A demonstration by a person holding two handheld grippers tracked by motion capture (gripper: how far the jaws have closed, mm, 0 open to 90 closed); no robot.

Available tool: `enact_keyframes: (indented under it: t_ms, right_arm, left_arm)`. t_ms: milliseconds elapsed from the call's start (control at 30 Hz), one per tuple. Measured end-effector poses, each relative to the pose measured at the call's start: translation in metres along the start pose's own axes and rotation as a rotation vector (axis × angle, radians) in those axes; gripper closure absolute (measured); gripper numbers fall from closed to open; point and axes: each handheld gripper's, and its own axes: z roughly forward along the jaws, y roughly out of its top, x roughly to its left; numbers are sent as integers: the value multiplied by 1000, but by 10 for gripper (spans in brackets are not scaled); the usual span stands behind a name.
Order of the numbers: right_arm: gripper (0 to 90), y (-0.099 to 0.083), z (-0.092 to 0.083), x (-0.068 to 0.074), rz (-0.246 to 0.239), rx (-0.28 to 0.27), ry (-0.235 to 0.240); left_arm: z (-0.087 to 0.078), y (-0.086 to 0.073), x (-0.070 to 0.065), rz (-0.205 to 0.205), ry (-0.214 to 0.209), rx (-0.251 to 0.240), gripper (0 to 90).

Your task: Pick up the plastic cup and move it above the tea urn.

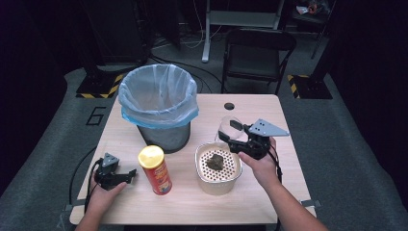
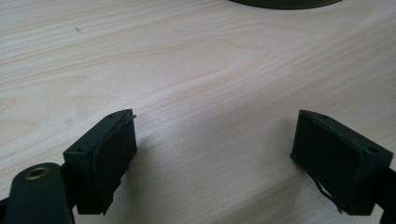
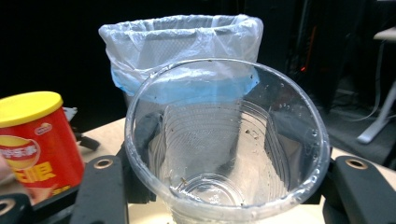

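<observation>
My right gripper (image 1: 234,131) is shut on a clear plastic cup (image 1: 229,126), held just above and behind a white strainer bowl (image 1: 234,178) with a dark clump (image 1: 214,161) on its perforated insert. In the right gripper view the cup (image 3: 224,140) sits between the jaws, its mouth toward the camera and small specks on its inner wall. A red snack can (image 1: 155,170) with a yellow lid stands left of the bowl. My left gripper (image 1: 129,174) rests low on the table left of the can, open, its fingers (image 2: 105,158) wide apart over bare wood.
A grey bin with a pale blue liner (image 1: 159,103) stands at the back left of the wooden table (image 1: 264,115). A round hole (image 1: 229,106) sits near the table's far edge. A folding chair (image 1: 257,53) stands behind the table.
</observation>
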Motion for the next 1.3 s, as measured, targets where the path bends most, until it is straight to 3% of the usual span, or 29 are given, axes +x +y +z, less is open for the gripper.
enact_keyframes:
  t_ms: [167, 400, 567, 700, 900, 1033, 1233, 1300]
  right_arm:
    - [374, 8, -2, 0, -21, 26, 12]
    - [372, 41, -7, 8, -31, 67, 37]
    - [372, 65, -5, 14, -105, 58, 30]
    - [370, 87, 3, 16, -119, 64, 37]
    - [371, 127, 25, 18, -123, 44, 54]
    - [369, 152, 49, 24, -155, 25, 41]
    - [366, 174, 88, 29, -151, 53, 44]
    - [363, 179, 104, 32, -124, 66, 43]
  left_arm:
    - [0, 0, 0, 0, -2, 0, 132]
    - [-1, 0, 0, 4, -5, 8, 128]
    - [-1, 0, 0, 6, -5, 9, 128]
    - [-1, -1, -1, 0, -2, -2, 127]
    - [-1, -1, -1, 2, -4, -1, 126]
    - [-1, -1, -1, 3, -3, -1, 124]
    - [-1, 0, -1, -1, -10, 6, 124]
    - [-1, 0, -1, 0, -9, 5, 125]
